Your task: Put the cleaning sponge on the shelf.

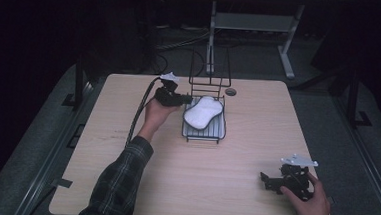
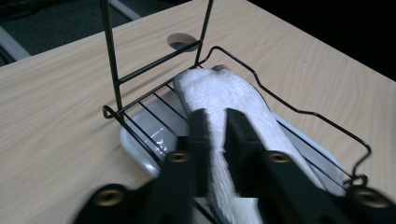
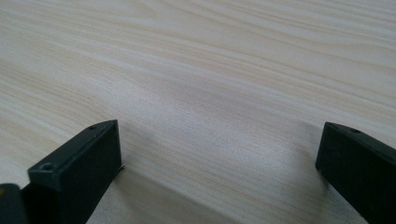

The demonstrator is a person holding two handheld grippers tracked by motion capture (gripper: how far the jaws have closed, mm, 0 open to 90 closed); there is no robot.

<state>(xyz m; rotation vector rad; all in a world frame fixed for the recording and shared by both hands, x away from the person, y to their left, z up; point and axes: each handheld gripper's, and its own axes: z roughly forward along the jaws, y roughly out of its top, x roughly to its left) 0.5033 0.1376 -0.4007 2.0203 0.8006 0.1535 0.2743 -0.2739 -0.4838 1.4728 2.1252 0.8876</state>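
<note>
Evidently the step in hand was the handling of the white sponge (image 2: 219, 100), which lay in the black wire rack (image 1: 205, 119) at the far middle of the bench (image 1: 233, 190). The left gripper (image 1: 183, 101) reached in from the rack's left side, and its jaws stood nearly closed, pinching the near end of the sponge between them. Whether the sponge was being set down or taken up I could not tell. If lifted, it would need to rise clear of the rack's low rim wire; if placed, the jaws needed only to part. Under the rack sat a pale drip tray (image 2: 140, 142), and tall wire loops rose at its far end. The right gripper (image 1: 274, 182) rested on the bench at the near right, jaws wide apart and holding nothing.
</note>
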